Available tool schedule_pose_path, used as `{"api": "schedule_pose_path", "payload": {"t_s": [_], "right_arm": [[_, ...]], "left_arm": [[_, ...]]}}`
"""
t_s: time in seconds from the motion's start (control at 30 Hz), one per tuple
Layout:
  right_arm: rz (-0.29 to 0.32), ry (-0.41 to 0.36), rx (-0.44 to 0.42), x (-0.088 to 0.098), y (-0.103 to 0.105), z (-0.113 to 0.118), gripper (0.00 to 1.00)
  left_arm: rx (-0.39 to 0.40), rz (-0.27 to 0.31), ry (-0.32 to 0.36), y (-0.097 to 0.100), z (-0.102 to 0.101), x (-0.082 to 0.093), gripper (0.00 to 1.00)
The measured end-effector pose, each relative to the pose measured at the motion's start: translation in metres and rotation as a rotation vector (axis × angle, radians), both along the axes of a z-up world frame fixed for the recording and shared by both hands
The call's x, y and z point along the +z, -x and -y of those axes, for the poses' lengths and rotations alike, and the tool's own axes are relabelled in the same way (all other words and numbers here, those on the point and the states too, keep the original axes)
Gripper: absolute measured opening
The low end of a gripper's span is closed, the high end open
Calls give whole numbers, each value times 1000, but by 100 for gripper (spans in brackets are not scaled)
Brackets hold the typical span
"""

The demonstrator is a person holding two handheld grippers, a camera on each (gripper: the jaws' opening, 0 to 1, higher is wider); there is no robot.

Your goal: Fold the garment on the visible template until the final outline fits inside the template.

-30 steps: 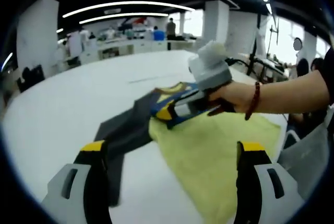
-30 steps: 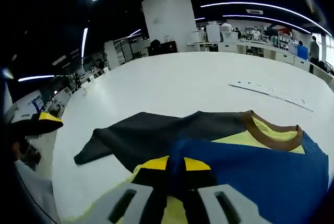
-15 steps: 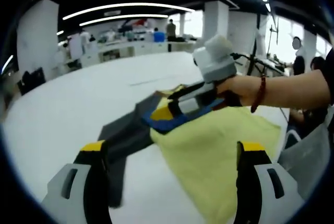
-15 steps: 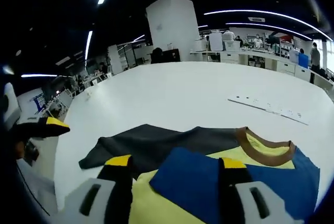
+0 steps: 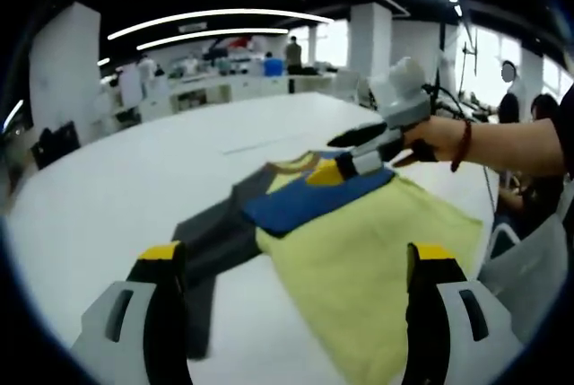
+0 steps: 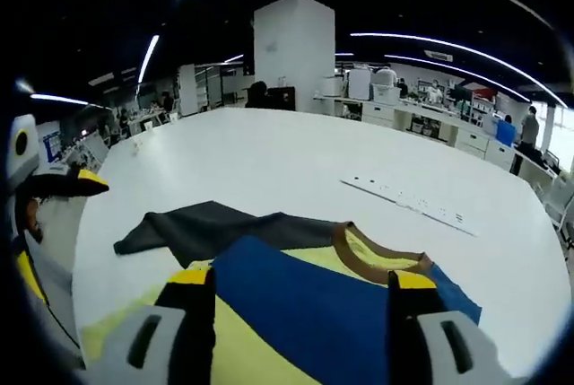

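The garment lies flat on the white table (image 5: 108,179). It has a yellow body (image 5: 359,250), a brown collar (image 6: 377,255) and a grey sleeve (image 5: 211,241) spread to one side. Its blue sleeve (image 5: 305,196) is folded over the yellow body. My left gripper (image 5: 298,259) is open at the garment's near edge, holding nothing. A hand holds my right gripper (image 5: 359,159) just above the garment's far side. In the right gripper view its jaws stand apart over the blue sleeve (image 6: 305,313), so my right gripper (image 6: 300,282) is open. The left gripper's yellow tip (image 6: 76,180) shows at the left edge.
A thin marked strip (image 6: 408,201) lies on the table beyond the collar, and it is seen as a faint line (image 5: 260,140) in the left gripper view. The person's forearm (image 5: 511,147) reaches in from the right. Desks and people stand far behind the table.
My right gripper has opened and let go of the blue sleeve, which now lies folded across the yellow body. It has lifted back toward the far right. My left gripper stayed put.
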State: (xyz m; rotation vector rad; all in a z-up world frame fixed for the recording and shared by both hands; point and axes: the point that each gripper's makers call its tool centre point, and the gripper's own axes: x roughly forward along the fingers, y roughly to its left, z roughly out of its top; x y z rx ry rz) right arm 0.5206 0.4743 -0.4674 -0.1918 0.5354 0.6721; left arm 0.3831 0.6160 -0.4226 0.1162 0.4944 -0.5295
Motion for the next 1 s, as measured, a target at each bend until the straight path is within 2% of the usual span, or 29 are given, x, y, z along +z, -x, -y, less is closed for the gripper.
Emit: {"api": "schedule_pose_path", "payload": {"t_s": [0.23,0.33,0.47,0.63,1.0], "right_arm": [[-10,50,-50,-12,6,48,75],[-2,103,-65,-21,10,73,71],[-22,114,-94,-26,15,95,67],[-36,175,-115,-36,22,130,60],[-74,237,-103,-48,37,156,42]], "left_arm": [[-3,3,-3,-2,-1,1,99],[-3,6,0,-3,-1,2,99],[-4,0,-7,-2,-1,0,99],[-6,-2,-4,-2,1,-2,99],[-8,-9,-14,-3,1,-4,99]]}}
